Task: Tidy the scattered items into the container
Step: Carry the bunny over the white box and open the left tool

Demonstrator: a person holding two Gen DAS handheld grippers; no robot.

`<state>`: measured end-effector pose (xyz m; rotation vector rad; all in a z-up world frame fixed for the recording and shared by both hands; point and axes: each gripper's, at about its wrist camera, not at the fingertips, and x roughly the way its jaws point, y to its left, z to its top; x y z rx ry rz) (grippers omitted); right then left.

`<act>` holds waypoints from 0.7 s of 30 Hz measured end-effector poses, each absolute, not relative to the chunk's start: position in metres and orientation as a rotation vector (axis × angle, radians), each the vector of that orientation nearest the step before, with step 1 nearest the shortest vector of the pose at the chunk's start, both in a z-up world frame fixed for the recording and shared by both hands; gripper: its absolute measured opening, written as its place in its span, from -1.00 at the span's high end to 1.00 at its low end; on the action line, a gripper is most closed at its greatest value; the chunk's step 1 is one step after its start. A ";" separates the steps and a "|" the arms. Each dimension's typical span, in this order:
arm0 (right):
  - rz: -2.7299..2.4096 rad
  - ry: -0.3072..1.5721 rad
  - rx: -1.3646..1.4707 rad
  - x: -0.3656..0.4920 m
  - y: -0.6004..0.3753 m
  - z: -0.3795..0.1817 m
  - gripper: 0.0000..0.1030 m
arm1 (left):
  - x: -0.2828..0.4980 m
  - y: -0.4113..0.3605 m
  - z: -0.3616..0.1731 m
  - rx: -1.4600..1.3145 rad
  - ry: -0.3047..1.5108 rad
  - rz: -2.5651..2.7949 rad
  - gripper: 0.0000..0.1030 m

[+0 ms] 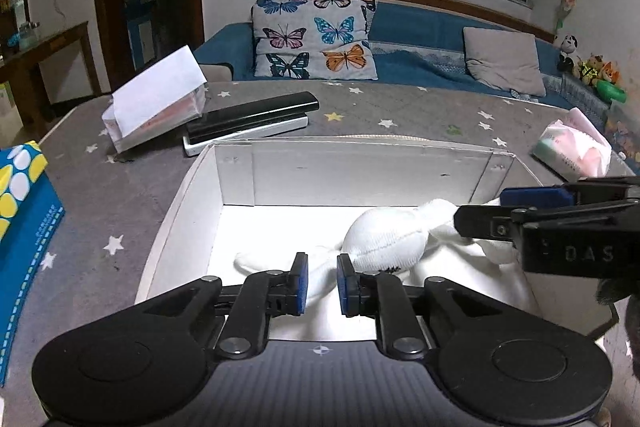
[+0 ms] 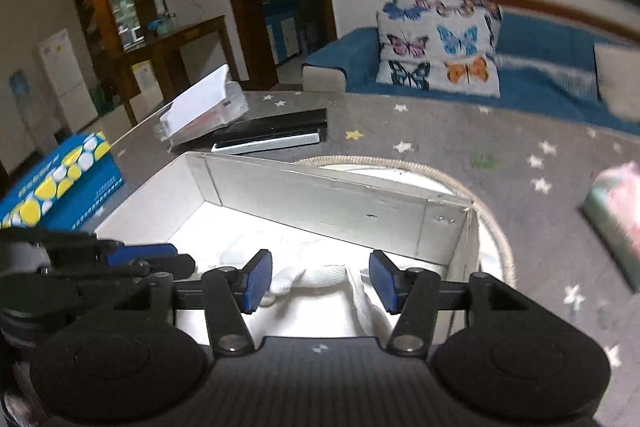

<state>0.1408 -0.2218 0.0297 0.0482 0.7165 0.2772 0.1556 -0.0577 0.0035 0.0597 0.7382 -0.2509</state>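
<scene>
The only clear writing was "DAS" in raised letters on the right gripper (image 1: 480,211) body, seen from the left wrist view. The blue tissue box (image 2: 60,187) bore white print too small to read.

Both grippers pointed downward into the white box (image 1: 360,171), side by side. The left gripper (image 1: 322,285) stood with its jaws a narrow gap apart, the blue pads (image 1: 301,283) clear of the cloth. The right gripper (image 2: 320,281) came in from the right of the left one, with its jaws wider and nothing pressed between them.

The white sock (image 1: 384,239) lay on the box floor, its rounded end just ahead and right of the left gripper. A strip of it ran under the gap between the left jaws. Its other end reached to the right gripper's tips. In the right wrist view the sock (image 2: 320,273) lay below and between the open jaws.

Beyond the box, left of both grippers, lay the tissue box, and farther ahead the flat black case (image 1: 256,117).
</scene>
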 end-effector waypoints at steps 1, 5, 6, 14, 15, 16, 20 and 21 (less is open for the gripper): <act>0.280 0.707 0.036 0.135 -0.222 0.033 -0.17 | 0.153 -0.058 0.005 0.060 0.736 -0.248 0.64; 0.291 0.674 0.001 0.113 -0.223 0.041 -0.19 | 0.138 -0.057 0.011 0.064 0.718 -0.244 0.64; 0.293 0.668 -0.009 0.106 -0.223 0.042 -0.19 | 0.134 -0.057 0.012 0.067 0.714 -0.243 0.64; 0.309 0.605 -0.063 0.052 -0.223 0.048 -0.37 | 0.104 -0.060 0.017 0.066 0.697 -0.244 0.62; 0.310 0.600 -0.066 0.046 -0.223 0.048 -0.37 | 0.101 -0.061 0.018 0.067 0.696 -0.244 0.62; 0.311 0.596 -0.067 0.041 -0.224 0.048 -0.38 | 0.098 -0.062 0.018 0.067 0.695 -0.244 0.62; 0.313 0.581 -0.068 0.020 -0.226 0.047 -0.40 | 0.084 -0.065 0.020 0.069 0.689 -0.249 0.62; 0.313 0.578 -0.067 0.015 -0.227 0.047 -0.41 | 0.080 -0.066 0.020 0.069 0.685 -0.250 0.62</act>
